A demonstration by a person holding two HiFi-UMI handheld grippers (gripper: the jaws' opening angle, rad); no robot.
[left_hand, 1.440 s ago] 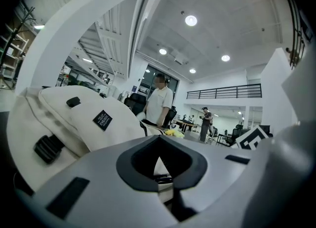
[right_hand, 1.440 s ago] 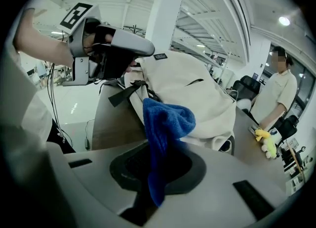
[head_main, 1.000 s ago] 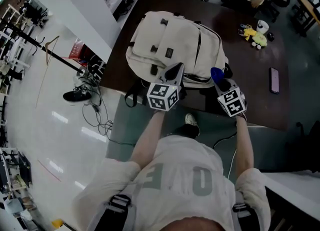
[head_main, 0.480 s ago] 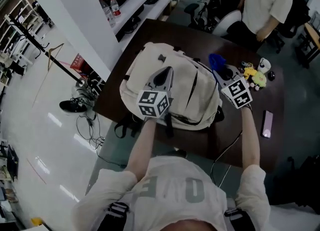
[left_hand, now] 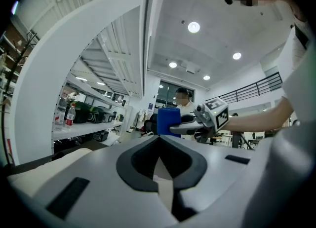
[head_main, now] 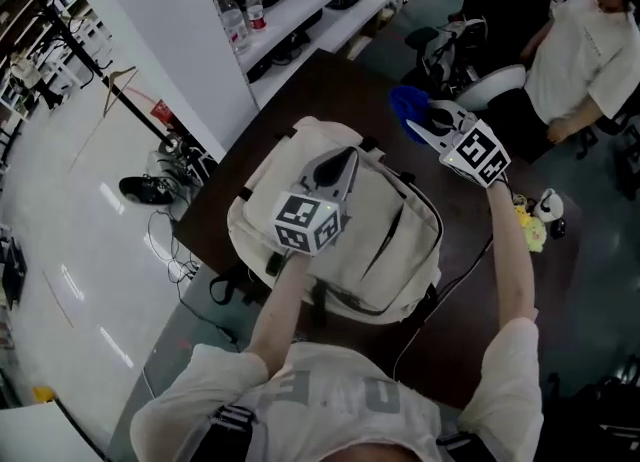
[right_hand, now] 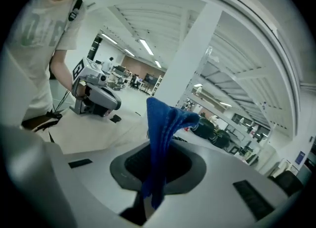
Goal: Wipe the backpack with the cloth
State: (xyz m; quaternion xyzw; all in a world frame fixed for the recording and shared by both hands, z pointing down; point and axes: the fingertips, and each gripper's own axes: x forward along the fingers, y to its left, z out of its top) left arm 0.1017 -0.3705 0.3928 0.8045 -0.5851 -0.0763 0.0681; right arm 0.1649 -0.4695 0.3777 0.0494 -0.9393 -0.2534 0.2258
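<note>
A cream backpack [head_main: 390, 240] lies flat on the dark table [head_main: 290, 90]. My left gripper [head_main: 344, 156] hovers over the backpack's top part, jaws shut with nothing in them; in its own view [left_hand: 159, 138] it points level across the room. My right gripper [head_main: 412, 130] is raised past the backpack's far right corner, shut on a blue cloth [head_main: 405, 103] that sticks up from its jaws [right_hand: 150, 172]. The cloth [right_hand: 162, 123] droops over the fingertips. The left gripper view shows the right gripper [left_hand: 174, 130] and the cloth [left_hand: 168, 121] ahead; the backpack [right_hand: 89, 133] shows under the left gripper [right_hand: 116, 104].
White shelves with bottles [head_main: 240, 15] stand beyond the table's far left. A seated person [head_main: 590, 50] and an office chair [head_main: 490, 85] are at the far right. Yellow toys [head_main: 530, 230] lie on the table's right. Cables [head_main: 180, 250] and shoes [head_main: 145, 188] are on the floor at left.
Both grippers have moved away from me and upward, from the backpack's near edge. The left is now over the backpack's top, and the right has carried the cloth past its far corner.
</note>
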